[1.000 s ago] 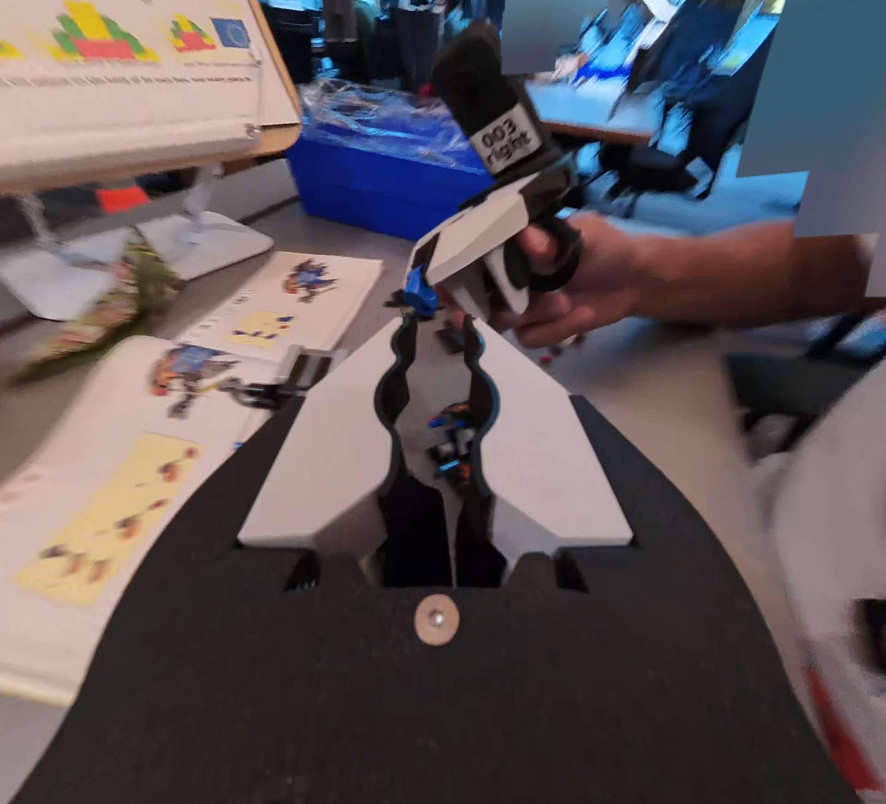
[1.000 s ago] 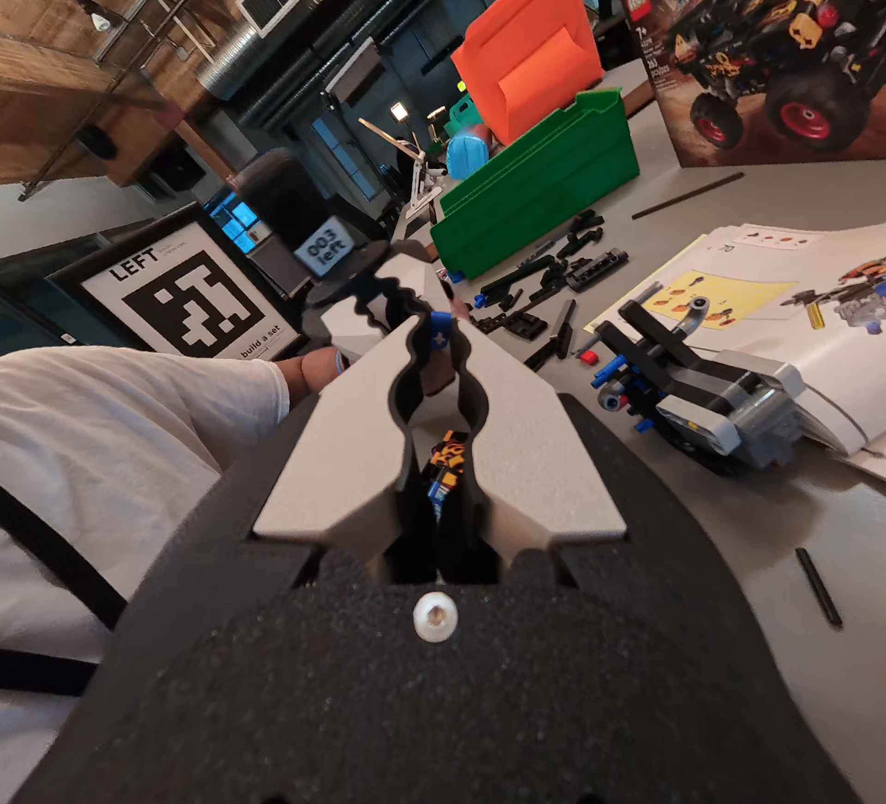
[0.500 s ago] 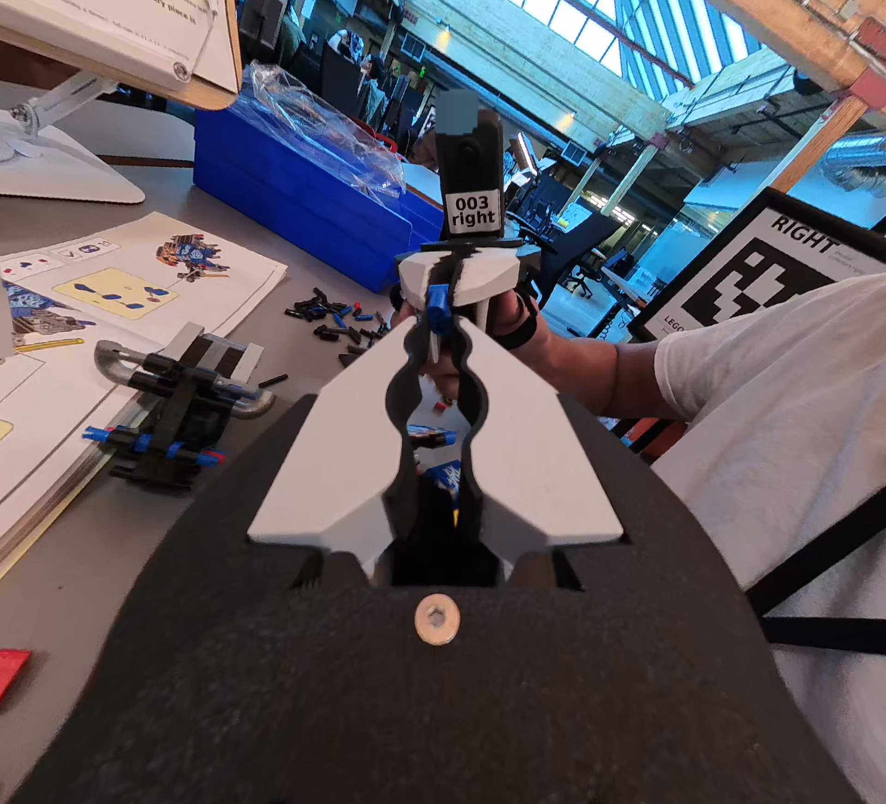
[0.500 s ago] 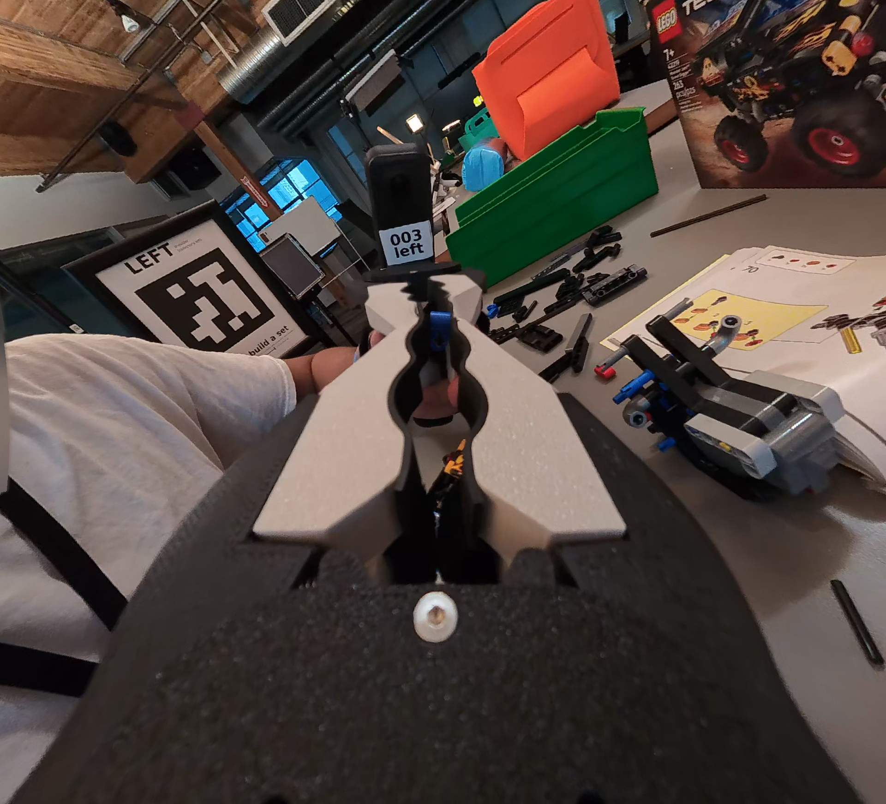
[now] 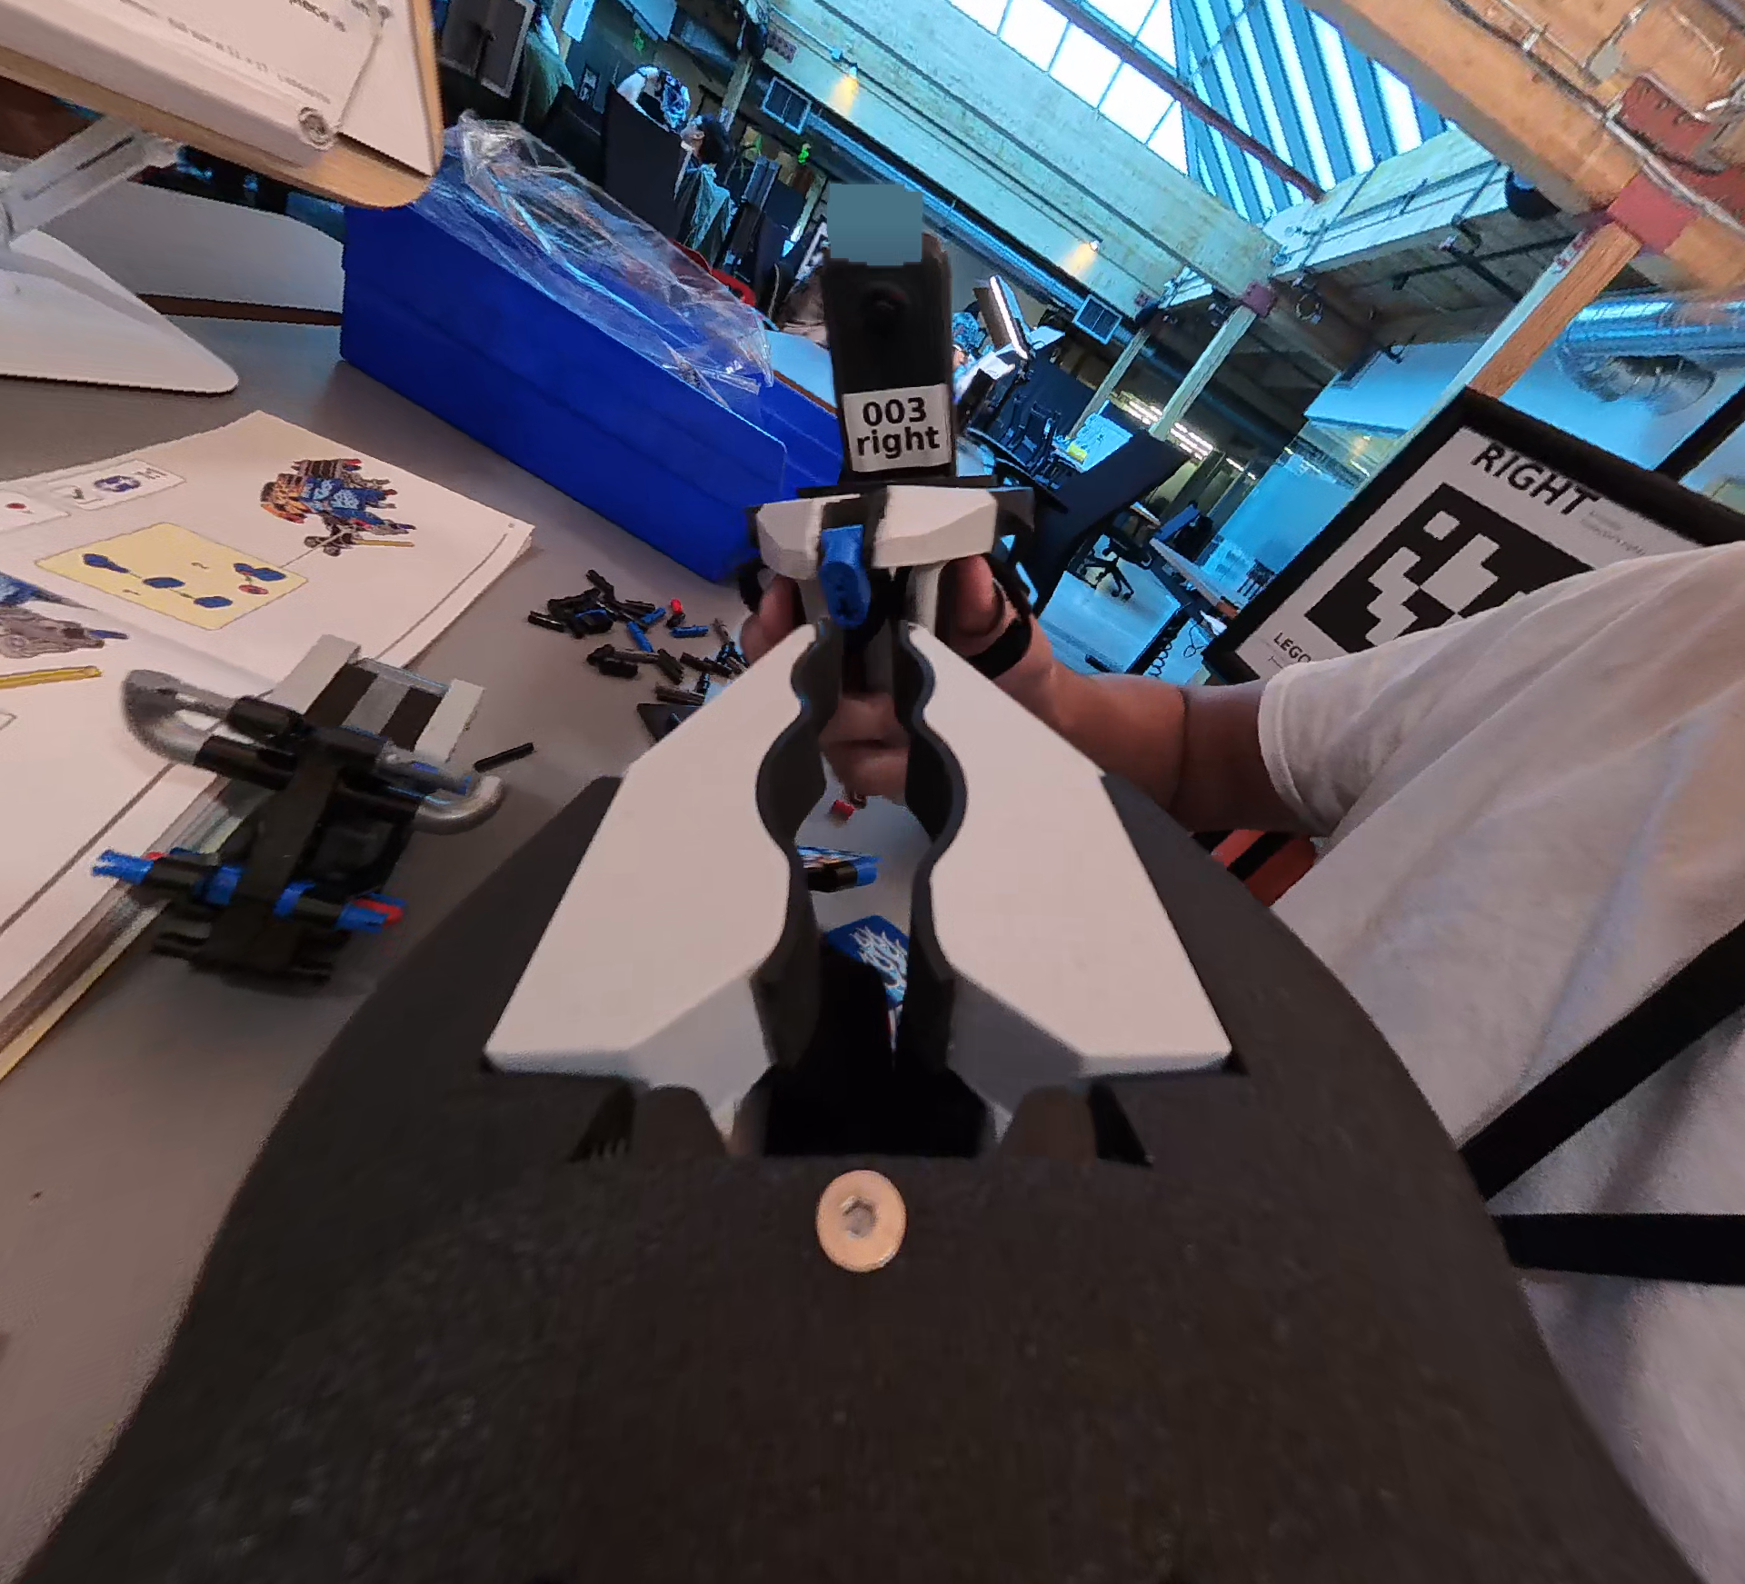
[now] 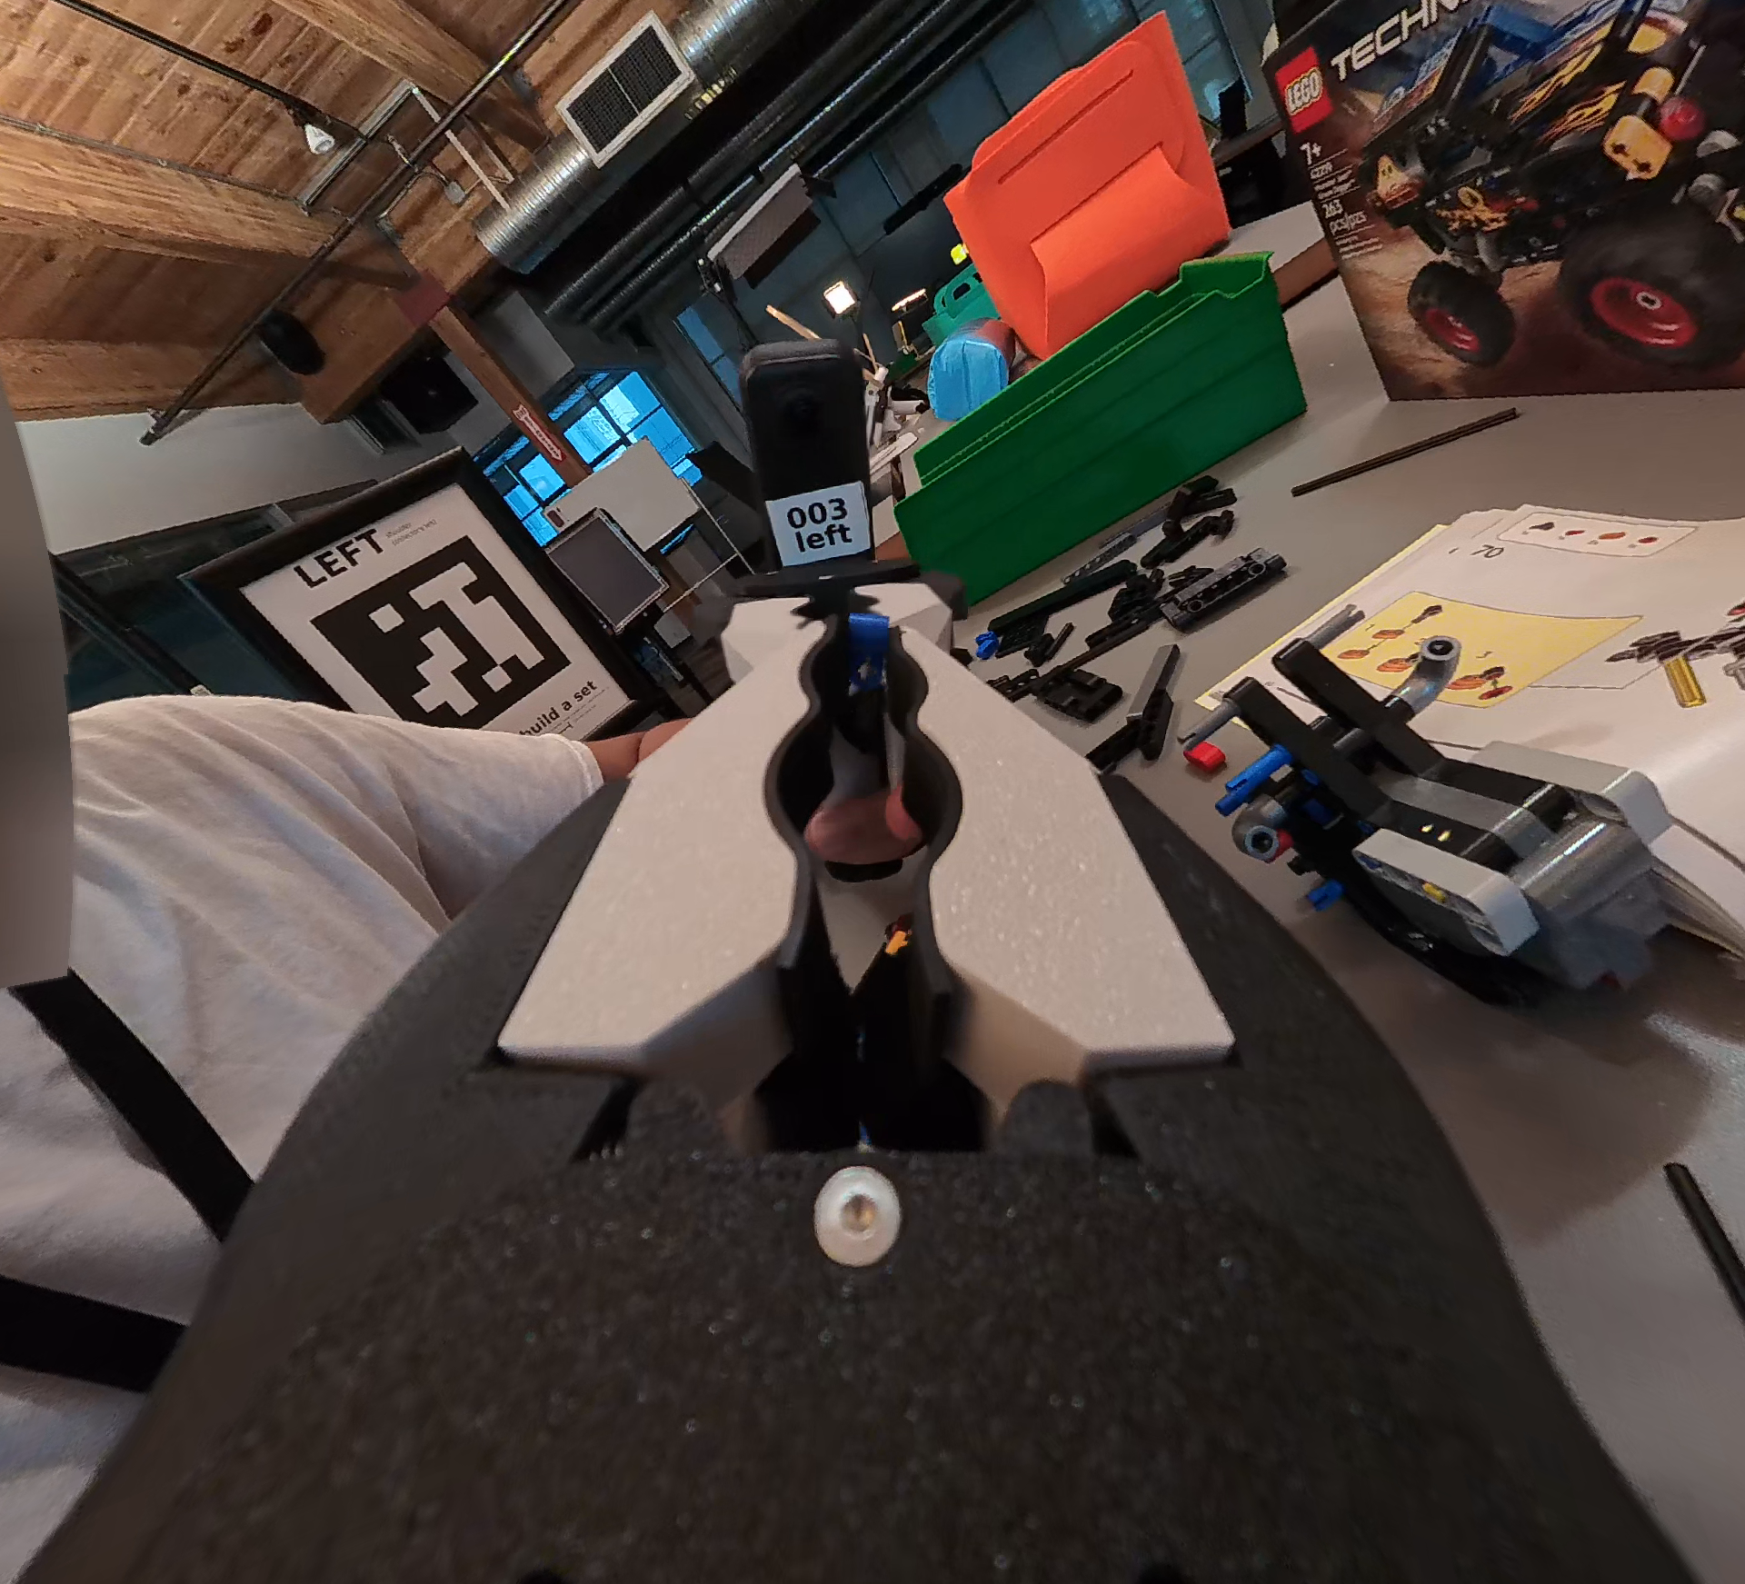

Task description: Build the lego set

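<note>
Both tongs are held up off the table [image 5: 113, 1161], tip to tip and squarely facing each other. The right tongs [image 6: 864, 642] are level, with their jaws closed on a blue pin [image 5: 840, 585] at the very tips. The right hand [image 5: 883, 727] wraps the handle below and behind them, forearm running off to the right. The left tongs [image 5: 861, 642] point straight at the pin, tips just under it. Their jaws are nearly together with a slim gap, and I cannot tell whether they grip anything. The left hand [image 6: 855, 831] shows only through the gap in the right tongs. The half-built model [image 5: 302, 821] sits on the table to the left of the left tongs, on the edge of the booklet [image 5: 236, 557]. From the right tongs it lies to the right. Loose pieces [image 5: 642, 642] lie scattered beyond the left tongs' tips, to the left of them. A blue printed piece [image 5: 873, 958] lies on the table under the left jaws. A second ago the left tongs pitched down toward the table and the right tongs hung tilted. Half a second ago they had already lined up, and since then the pair has barely shifted. The pin has stayed in the right tongs throughout, and the model has not moved.
</note>
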